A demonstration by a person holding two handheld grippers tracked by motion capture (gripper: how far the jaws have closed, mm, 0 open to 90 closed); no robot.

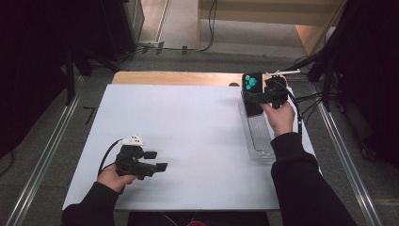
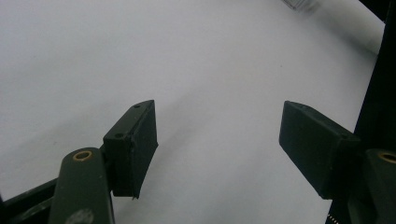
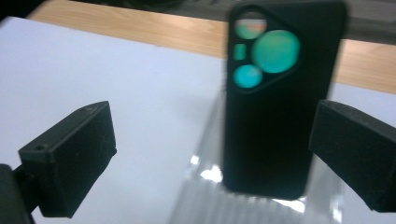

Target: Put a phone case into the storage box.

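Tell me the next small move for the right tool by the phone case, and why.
Probably draw the right tool straight back from the black phone case. Its jaws stand wide apart, neither pressing on the case, which stands upright in the clear rack, so a clean retreat avoids tipping it.

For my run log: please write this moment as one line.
left gripper: open, holds nothing, over white table | right gripper: open, at phone case | phone case: upright in clear rack

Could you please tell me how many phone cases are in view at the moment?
1: the phone case stands upright in the clear tray at the table's far right.
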